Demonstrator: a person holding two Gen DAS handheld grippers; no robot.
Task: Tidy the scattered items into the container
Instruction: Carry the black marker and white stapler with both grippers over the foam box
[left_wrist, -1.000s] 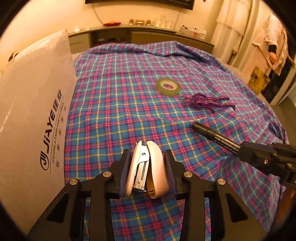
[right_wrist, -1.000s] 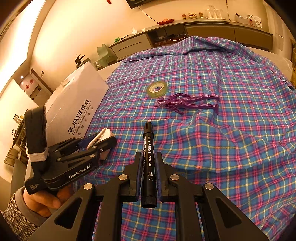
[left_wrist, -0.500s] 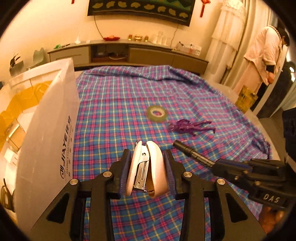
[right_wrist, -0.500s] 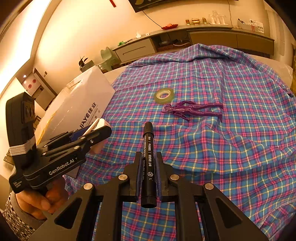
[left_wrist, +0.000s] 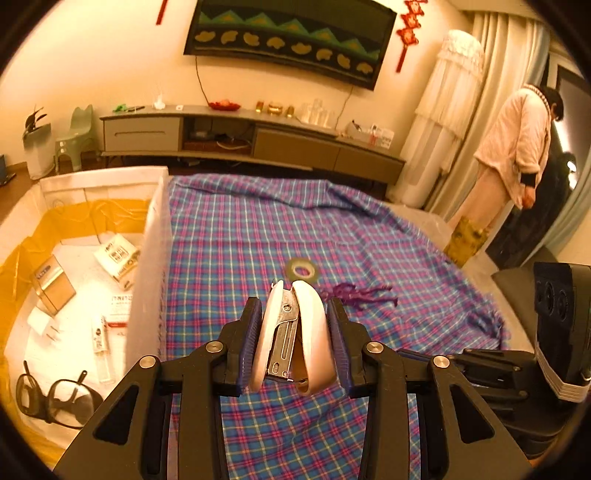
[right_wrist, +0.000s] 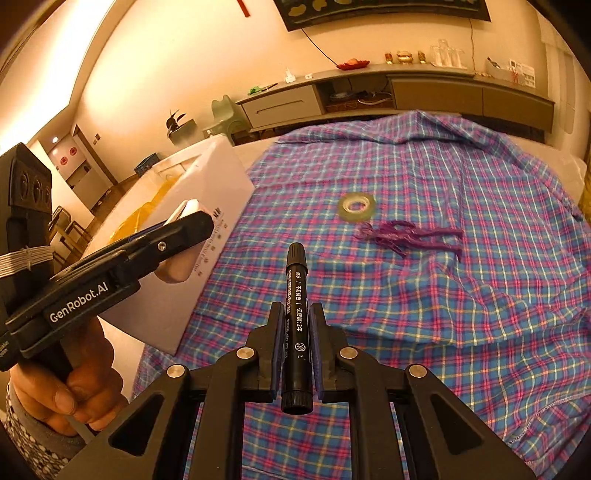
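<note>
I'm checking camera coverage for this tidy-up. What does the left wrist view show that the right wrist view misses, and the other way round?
Only the left wrist view: the box's inside, with glasses and small packets, and a bystander by the curtain.
Only the right wrist view: the marker clamped in the right gripper, and the hand holding the left gripper.
Both: the stapler, tape roll, purple clips, white box, plaid cloth.

Background only: long grey low media cabinet against wall at 12 o'clock, dark green-and-yellow patterned wall hanging above it. Person in pale pink robe standing at 2 o'clock, beside cream tiered curtain.
</note>
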